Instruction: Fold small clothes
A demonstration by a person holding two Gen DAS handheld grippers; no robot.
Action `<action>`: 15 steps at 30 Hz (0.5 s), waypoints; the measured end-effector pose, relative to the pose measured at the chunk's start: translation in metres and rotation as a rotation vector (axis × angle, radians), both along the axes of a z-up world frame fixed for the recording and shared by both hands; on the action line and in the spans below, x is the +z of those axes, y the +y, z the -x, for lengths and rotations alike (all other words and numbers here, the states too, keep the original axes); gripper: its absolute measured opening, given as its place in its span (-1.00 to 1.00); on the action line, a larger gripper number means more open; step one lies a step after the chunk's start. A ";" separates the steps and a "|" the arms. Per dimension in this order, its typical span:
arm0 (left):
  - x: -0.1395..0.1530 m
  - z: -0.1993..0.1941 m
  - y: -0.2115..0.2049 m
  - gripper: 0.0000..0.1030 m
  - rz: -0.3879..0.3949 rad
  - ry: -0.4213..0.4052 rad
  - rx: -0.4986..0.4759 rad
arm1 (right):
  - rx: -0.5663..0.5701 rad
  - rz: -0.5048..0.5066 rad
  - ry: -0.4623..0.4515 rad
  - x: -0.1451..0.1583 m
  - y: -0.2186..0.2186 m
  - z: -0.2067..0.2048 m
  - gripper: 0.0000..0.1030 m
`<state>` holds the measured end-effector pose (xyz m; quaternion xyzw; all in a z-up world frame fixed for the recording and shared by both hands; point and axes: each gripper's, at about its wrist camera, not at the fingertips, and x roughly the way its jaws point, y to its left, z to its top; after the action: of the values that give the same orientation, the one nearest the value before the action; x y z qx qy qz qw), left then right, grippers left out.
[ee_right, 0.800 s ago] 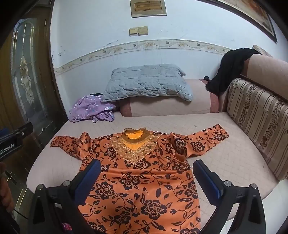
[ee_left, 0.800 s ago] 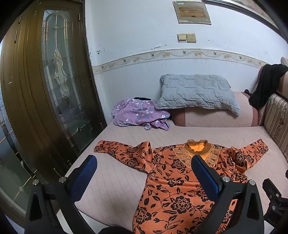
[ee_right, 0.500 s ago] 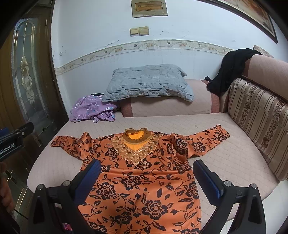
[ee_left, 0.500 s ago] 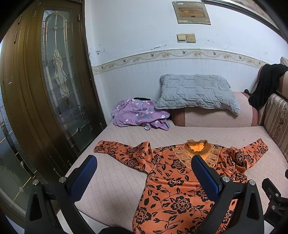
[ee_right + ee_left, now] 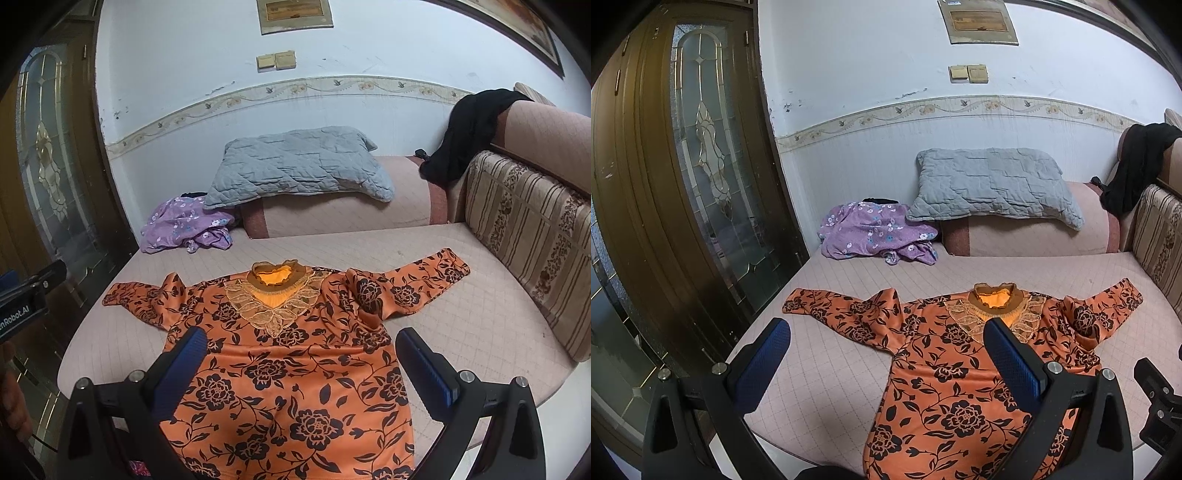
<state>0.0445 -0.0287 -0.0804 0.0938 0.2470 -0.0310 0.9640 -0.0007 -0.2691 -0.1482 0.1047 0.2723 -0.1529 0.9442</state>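
An orange top with black flowers and a lace collar lies spread flat on the pink mattress, both sleeves out to the sides. It also shows in the right wrist view. My left gripper is open and empty, held above the top's left side and the bare mattress. My right gripper is open and empty, above the top's lower body. Neither gripper touches the cloth.
A crumpled purple flowered garment lies at the back left next to a grey quilted pillow. A black garment hangs over the striped sofa back on the right. A wooden glass door stands on the left.
Both views have shifted only slightly. The top has not moved and both grippers stay open.
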 end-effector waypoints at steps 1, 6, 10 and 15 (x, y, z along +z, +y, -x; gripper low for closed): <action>0.000 0.000 -0.001 1.00 -0.001 0.001 0.000 | -0.002 -0.010 0.001 0.000 -0.001 -0.001 1.00; -0.003 -0.003 -0.003 1.00 -0.010 0.011 -0.004 | -0.003 -0.059 -0.006 -0.003 -0.002 -0.003 1.00; -0.006 -0.006 -0.006 1.00 -0.017 0.017 -0.006 | -0.002 -0.049 -0.029 -0.005 -0.002 -0.004 1.00; -0.009 -0.010 -0.010 1.00 -0.024 0.025 -0.007 | -0.009 -0.041 -0.034 -0.009 -0.004 -0.007 1.00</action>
<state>0.0545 -0.0389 -0.0897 0.1058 0.2592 -0.0326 0.9595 0.0064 -0.2731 -0.1572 0.1277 0.2591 -0.1498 0.9456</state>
